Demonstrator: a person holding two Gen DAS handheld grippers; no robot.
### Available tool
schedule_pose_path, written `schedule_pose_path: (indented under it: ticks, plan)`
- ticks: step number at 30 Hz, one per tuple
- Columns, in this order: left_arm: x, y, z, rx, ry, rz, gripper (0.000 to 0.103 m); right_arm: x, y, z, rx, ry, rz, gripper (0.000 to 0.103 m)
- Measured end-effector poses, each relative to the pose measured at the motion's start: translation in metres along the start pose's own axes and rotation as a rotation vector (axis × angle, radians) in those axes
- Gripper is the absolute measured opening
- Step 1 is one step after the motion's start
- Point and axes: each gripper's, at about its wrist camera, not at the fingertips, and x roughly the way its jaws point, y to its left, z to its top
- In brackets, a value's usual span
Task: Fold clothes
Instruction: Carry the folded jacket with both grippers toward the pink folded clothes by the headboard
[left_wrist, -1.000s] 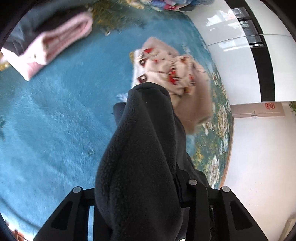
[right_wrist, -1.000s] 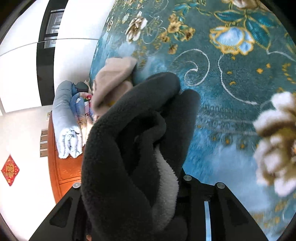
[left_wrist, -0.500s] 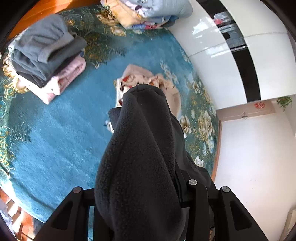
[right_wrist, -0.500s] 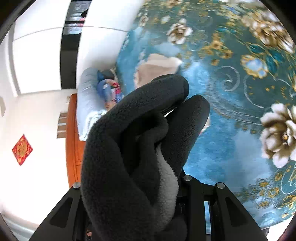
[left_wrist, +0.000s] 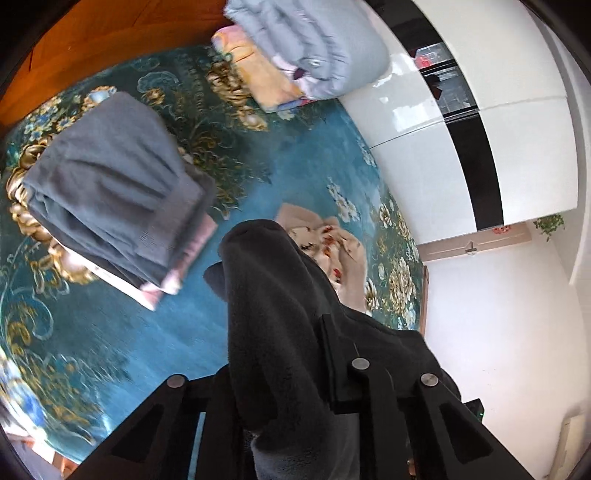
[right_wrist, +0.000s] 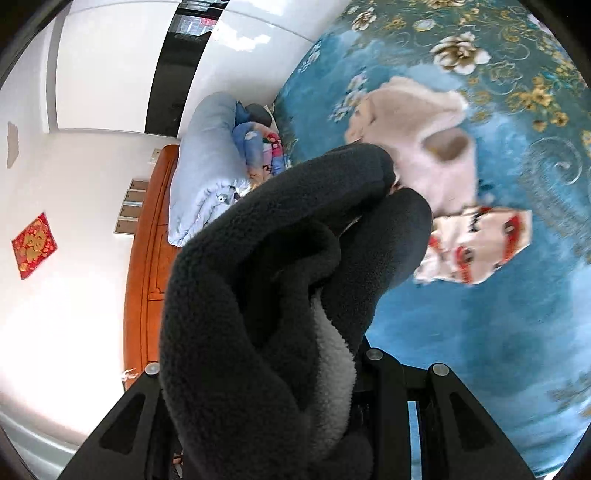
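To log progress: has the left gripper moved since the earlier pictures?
Yes. The left gripper has risen from the rug; the folded pile now shows whole.

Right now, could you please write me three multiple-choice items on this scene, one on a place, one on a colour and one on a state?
1. Where does the stack of folded clothes lie?
A. on the teal floral carpet
B. on a chair
C. in a basket

2. What colour is the fleece garment that both grippers hold?
A. red
B. dark grey
C. yellow

3. How is the beige patterned garment?
A. hung on a hook
B. folded on the stack
C. crumpled on the carpet

Answers: 1 A, carpet shows all round the stack; 2 B, dark grey fleece fills the left gripper and the right gripper; 3 C, it lies rumpled, apart from the stack.
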Motion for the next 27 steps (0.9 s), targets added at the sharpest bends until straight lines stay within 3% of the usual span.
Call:
schedule_pose_path:
  ticks: [7,15,20,27]
  plan:
    - [0.006,0.059,0.036,-0.075,0.111,-0.109,0.019,0.027,0.066,-0.039,-0.04,-0.048,-0.075,0.033]
    - [-0.018,0.088,0.054,-0.194,0.107,-0.3,0.019,0.045,0.203,-0.06,-0.29,-0.031,-0.139,0.033]
    - [-0.071,0.107,0.09,-0.221,0.003,-0.348,0.019,0.079,0.278,-0.078,-0.415,0.01,-0.068,0.033]
    - [-0.164,0.15,0.176,-0.179,-0.184,-0.234,0.019,0.184,0.307,-0.087,-0.367,0.111,0.079,0.033]
